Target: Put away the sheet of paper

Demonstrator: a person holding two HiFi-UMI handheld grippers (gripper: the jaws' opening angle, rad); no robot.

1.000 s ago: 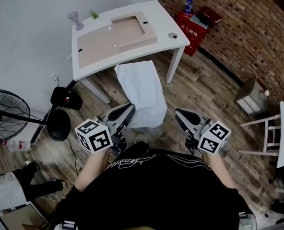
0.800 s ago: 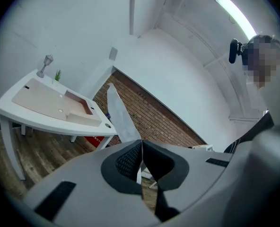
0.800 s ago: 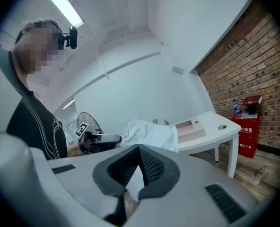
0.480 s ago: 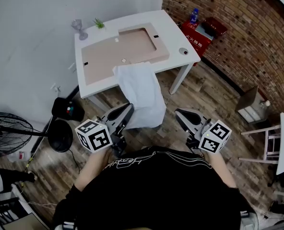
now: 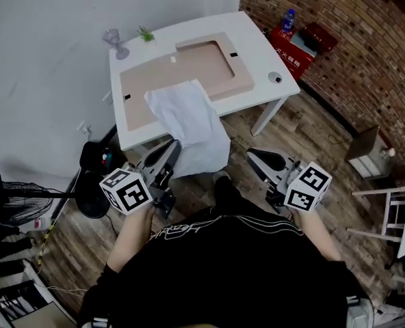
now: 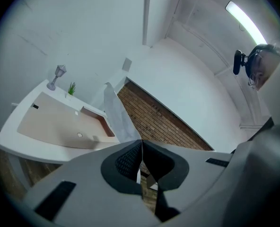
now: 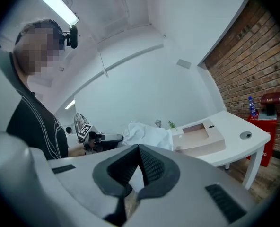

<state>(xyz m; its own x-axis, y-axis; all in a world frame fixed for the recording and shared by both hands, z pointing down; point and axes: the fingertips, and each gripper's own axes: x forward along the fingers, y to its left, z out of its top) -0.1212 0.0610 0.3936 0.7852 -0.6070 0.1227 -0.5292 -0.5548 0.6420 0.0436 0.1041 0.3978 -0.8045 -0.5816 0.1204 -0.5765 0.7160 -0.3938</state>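
The white sheet of paper [image 5: 189,121] hangs crumpled from my left gripper [image 5: 171,147], whose jaws are shut on its near edge. Its far part reaches over the front edge of the white table [image 5: 254,50] and the tan board [image 5: 189,65] lying there. In the left gripper view the sheet [image 6: 117,115] rises from the closed pads of that gripper [image 6: 141,144]. My right gripper [image 5: 257,158] is to the right of the sheet, apart from it. Its jaws [image 7: 138,148] are shut with nothing between them.
On the table stand a glass [image 5: 116,41], a small plant [image 5: 146,33] and a round disc [image 5: 276,78]. A red box [image 5: 304,44] with a blue bottle [image 5: 289,16] sits by the brick wall. A fan [image 5: 7,197] and a black bag [image 5: 96,157] are at left.
The table has come nearer in the view. The sheet, earlier hanging in front of the table, now overlaps its front edge and the board. Both grippers stay shut.
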